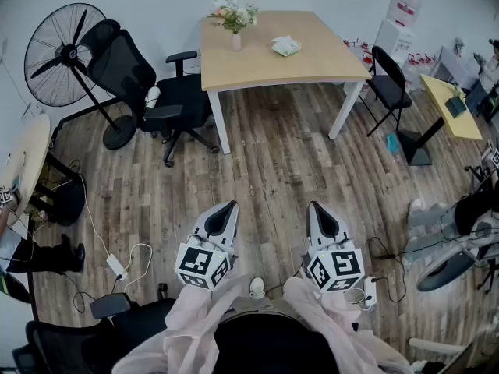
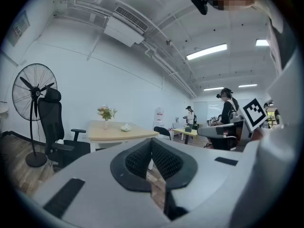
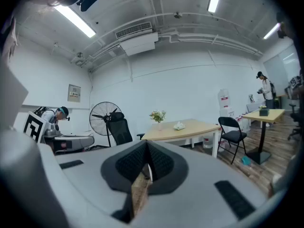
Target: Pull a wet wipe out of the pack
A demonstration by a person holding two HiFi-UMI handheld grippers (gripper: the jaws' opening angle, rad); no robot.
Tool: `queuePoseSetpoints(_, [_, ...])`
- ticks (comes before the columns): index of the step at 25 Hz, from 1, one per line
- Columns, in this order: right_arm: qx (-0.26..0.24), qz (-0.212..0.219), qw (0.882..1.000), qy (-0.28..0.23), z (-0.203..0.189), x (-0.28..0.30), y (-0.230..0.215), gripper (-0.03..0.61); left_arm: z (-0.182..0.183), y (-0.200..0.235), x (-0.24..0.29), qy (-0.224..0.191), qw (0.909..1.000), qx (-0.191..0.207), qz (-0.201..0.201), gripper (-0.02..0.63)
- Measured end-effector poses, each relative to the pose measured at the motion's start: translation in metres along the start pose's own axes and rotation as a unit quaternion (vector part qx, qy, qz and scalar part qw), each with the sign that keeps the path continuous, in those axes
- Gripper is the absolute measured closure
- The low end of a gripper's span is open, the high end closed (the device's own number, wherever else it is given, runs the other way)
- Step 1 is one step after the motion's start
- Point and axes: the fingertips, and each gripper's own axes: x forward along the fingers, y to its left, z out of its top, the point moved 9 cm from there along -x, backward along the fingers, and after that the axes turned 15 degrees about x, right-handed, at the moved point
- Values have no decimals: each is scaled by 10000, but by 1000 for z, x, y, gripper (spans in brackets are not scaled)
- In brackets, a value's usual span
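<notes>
Closest to me, the person is standing on the wooden floor (image 1: 273, 162) and holding both tools out in front of the body, side by side and pointing roughly level toward the far wall. The left gripper (image 1: 229, 208) is carrying nothing: its two ribbed pads are pressing together at the tips, with only floor showing through the slit below them. The right gripper (image 1: 316, 208) is doing the same, with its jaws pinched closed on empty air. I judge they are being carried this way because nothing within reach needs handling, so the task has not begun. Off to the left, a black office chair (image 1: 148, 92) is sitting beside a standing fan (image 1: 62, 45), both away from the straight line ahead. Farther on, the light wooden table (image 1: 257, 65) is standing near the wall. The wet wipe pack (image 1: 286, 46) is lying on the right half of its top, apart from the vase of flowers (image 1: 235, 22) at the back edge. A black folding chair (image 1: 387, 80) is waiting just past the table's right corner. To reach the pack, the person is going to have to walk up to the table. Then one gripper will probably be steadying the pack while the other is opening to pinch the wipe.
</notes>
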Motion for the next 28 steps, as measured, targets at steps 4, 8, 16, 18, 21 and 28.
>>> queuePoseSetpoints(4, [13,-32,10000,-21,-1,-4,8,571,1,1,-5,-2,10000,-52,21,601])
queuePoseSetpoints(8, [74,-174,9996,-215,1,-5,13,569,3,2,-5,-60,9998,-118,127,601])
queuePoseSetpoints(16, [125,-206,9995,-193,-8,-8,24,569,-1,1,-11,0,9999,-130,55,601])
queuePoseSetpoints(18, [128,-173,9997,-143,-12,-10,28,569,-4,1,-16,83,9999,-129,67,601])
queuePoseSetpoints(21, [164,-140,9997,-90,-16,-11,31,569,-7,3,-19,143,9997,-161,104,601])
queuePoseSetpoints(28, [241,-84,9996,113,-21,1,28,569,-9,9,-12,167,9996,-174,174,601])
